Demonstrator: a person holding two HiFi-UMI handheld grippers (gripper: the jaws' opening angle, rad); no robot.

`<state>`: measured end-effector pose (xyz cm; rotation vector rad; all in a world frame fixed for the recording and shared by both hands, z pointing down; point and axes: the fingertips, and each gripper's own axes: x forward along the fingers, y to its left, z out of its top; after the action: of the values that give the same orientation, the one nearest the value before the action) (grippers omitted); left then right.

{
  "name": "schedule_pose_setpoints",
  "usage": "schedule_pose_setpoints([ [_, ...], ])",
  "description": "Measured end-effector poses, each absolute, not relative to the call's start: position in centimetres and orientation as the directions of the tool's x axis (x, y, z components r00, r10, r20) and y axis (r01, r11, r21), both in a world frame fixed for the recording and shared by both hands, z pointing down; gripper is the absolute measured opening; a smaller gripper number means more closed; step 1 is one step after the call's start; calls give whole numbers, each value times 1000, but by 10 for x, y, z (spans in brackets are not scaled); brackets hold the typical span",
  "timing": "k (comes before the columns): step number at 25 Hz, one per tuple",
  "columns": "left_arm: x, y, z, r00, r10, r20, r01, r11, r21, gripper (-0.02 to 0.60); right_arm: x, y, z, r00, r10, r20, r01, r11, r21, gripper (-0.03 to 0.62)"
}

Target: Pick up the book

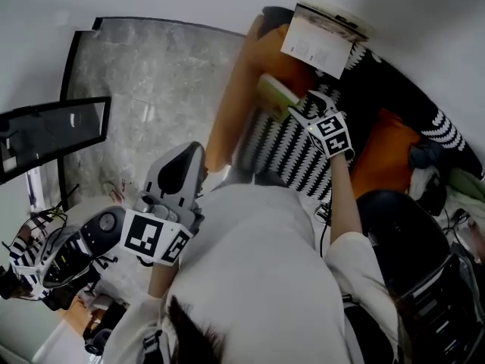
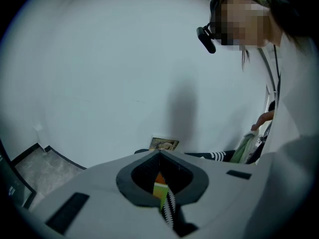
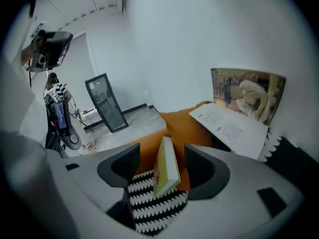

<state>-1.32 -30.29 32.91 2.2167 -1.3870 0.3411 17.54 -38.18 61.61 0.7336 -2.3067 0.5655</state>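
Jaws of right gripper [image 3: 160, 158] apart, green book [image 3: 168, 172] between; left gripper [image 2: 159, 156] jaws together.

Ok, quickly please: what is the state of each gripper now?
Left gripper: closed, holding nothing.
Right gripper: open, the green book between its jaws, not gripped.

The green book [image 1: 276, 93] lay partly hidden behind the right gripper [image 1: 305, 105]. Through the left gripper's [image 2: 159, 156] closed jaws, only slivers of it and a zigzag cushion [image 2: 169, 208] showed; the open magazine [image 2: 163, 144] beyond was too small to read.
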Motion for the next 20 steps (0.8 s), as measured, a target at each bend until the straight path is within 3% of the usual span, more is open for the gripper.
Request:
schedule_pose_setpoints([
  [7, -9, -301, 338, 416, -746, 521, -909, -336, 245, 9, 179, -386, 710, -607, -187, 773, -597, 749, -288, 279],
  [16, -12, -313, 348, 383, -740, 553, -924, -310, 225, 9, 159, -395, 756, -689, -102, 717, -548, 721, -424, 276],
  [20, -15, -314, 359, 370, -723, 584, -929, -294, 225, 9, 147, -389, 769, -710, -71, 701, -519, 725, -453, 230],
])
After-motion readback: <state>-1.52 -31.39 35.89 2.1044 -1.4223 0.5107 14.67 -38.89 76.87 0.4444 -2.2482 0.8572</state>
